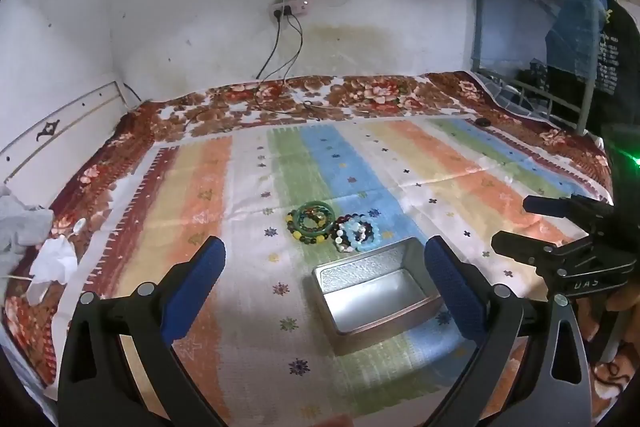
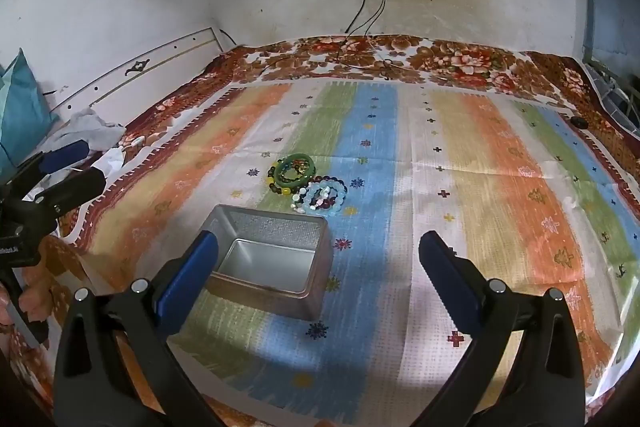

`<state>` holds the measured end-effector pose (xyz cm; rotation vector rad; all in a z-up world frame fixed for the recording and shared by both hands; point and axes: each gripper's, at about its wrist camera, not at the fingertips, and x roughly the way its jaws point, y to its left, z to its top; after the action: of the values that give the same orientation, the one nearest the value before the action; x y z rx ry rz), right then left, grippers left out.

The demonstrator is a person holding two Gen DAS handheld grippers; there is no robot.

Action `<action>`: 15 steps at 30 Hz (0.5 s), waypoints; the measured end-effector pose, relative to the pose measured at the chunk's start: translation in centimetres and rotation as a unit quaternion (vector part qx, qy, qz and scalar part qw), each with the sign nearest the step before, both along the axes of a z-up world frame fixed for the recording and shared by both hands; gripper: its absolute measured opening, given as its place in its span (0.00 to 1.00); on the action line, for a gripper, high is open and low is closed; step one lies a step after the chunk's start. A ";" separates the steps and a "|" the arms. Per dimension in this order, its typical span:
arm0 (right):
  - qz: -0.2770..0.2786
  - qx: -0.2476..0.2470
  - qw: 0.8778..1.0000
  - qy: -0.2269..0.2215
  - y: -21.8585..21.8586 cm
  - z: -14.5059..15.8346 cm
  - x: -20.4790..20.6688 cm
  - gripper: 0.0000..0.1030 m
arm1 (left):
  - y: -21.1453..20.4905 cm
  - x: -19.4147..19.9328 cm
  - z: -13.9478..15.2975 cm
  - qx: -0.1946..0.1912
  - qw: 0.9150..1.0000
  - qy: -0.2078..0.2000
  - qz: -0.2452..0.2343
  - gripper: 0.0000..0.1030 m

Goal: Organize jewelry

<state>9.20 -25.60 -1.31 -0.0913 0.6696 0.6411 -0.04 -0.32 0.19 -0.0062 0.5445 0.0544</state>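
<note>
Nothing is sorted yet: the tin (image 1: 376, 297) is sitting empty on the striped cloth (image 2: 480, 187).

The bracelets (image 1: 332, 227) are lying heaped just beyond the tin, touching one another, none inside. The left gripper (image 1: 326, 279) and right gripper (image 2: 318, 267) are hovering near the tin, jaws spread wide, holding and touching nothing.

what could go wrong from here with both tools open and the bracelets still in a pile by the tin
1. The bracelets lie overlapped in one pile, so a tool may lift several at once or drag the rest along.
2. The tin sits right beside the pile on soft cloth; a reaching finger could knock or tip it.
3. The left tool and right tool both aim at the same spot, so they may collide.
</note>
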 end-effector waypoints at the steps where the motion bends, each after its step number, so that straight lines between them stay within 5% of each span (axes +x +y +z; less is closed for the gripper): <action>1: 0.000 -0.003 1.000 0.000 0.3 0.1 0.1 0.96 | 0.0 0.0 0.0 0.000 1.000 0.002 -0.002 0.95; 15: 0.000 -0.011 1.000 0.000 0.5 -0.2 0.1 0.96 | 0.4 0.3 -0.3 -0.009 1.000 0.017 0.004 0.95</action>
<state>9.31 -25.11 -1.56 -0.1111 0.6775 0.6346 0.30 0.06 -0.11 -0.0244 0.5786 0.0577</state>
